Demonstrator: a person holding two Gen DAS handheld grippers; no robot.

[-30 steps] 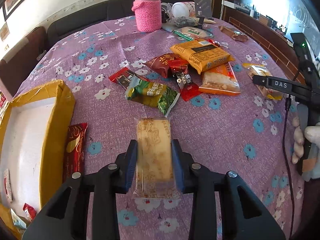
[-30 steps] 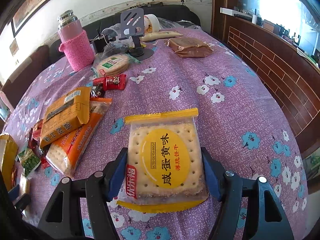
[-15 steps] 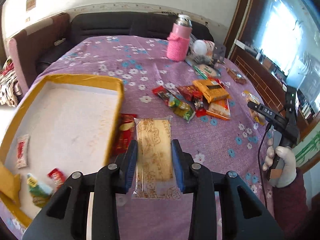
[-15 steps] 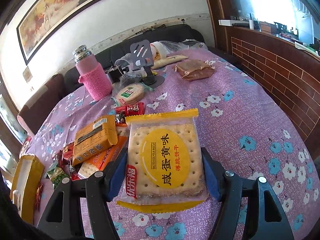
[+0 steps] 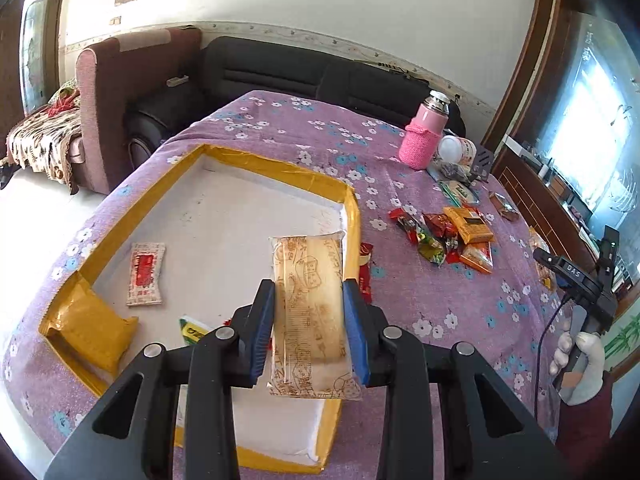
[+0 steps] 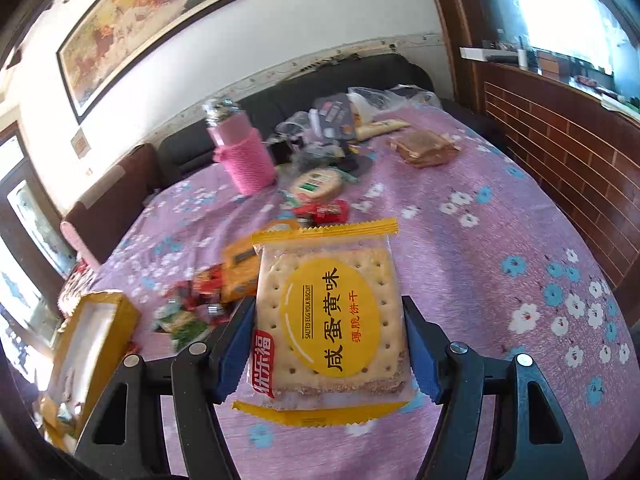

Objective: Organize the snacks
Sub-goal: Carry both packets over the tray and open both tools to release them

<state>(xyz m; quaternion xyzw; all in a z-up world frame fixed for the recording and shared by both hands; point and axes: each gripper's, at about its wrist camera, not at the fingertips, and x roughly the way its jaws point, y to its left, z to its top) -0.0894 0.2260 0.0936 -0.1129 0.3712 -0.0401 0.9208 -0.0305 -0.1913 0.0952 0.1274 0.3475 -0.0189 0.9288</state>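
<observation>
The yellow-rimmed box (image 5: pixel 256 160), near the table's edge, holds flat sachets (image 5: pixel 145 274); left gripper (image 5: pixel 308 320) pinches a clear-wrapped cake (image 5: pixel 308 300), right gripper (image 6: pixel 328 344) pinches a square biscuit pack (image 6: pixel 328 312).

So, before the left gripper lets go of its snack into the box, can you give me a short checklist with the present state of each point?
1. Left gripper holds the clear-wrapped pale cake bar: ok.
2. Bar is over the yellow-rimmed white box: ok, near its right wall.
3. Free white floor in the box below: ok.
4. Red-and-white sachet lies clear of the drop spot: ok.
5. Right gripper holds the yellow salted egg yolk biscuit pack: ok.
6. Height above the box floor: cannot tell.
</observation>
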